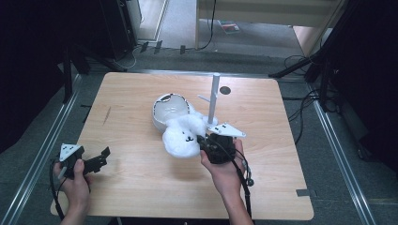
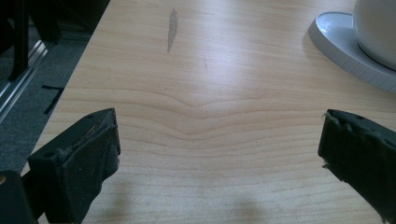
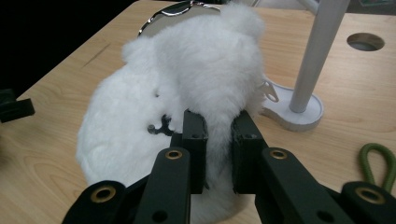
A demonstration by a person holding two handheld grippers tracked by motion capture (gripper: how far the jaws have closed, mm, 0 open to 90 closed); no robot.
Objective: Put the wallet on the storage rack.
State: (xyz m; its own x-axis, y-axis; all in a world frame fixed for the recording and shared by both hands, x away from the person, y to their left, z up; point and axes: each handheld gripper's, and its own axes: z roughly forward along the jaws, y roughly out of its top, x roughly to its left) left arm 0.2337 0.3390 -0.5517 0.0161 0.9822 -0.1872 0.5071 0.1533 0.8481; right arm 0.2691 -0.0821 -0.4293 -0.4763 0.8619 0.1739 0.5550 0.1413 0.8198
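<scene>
Right gripper (image 3: pixel 212 140): we have its jaws pinched on a fold of the white plush toy (image 1: pixel 182 137).
Toy's place: at mid-table, touching the white bowl (image 1: pixel 170 110) behind it, just left of the stand (image 1: pixel 213 101) (its pole upright).
Left gripper (image 1: pixel 96 161): jaws wide apart, nothing between them, well left of the toy.
Nearer hand: our right.
</scene>
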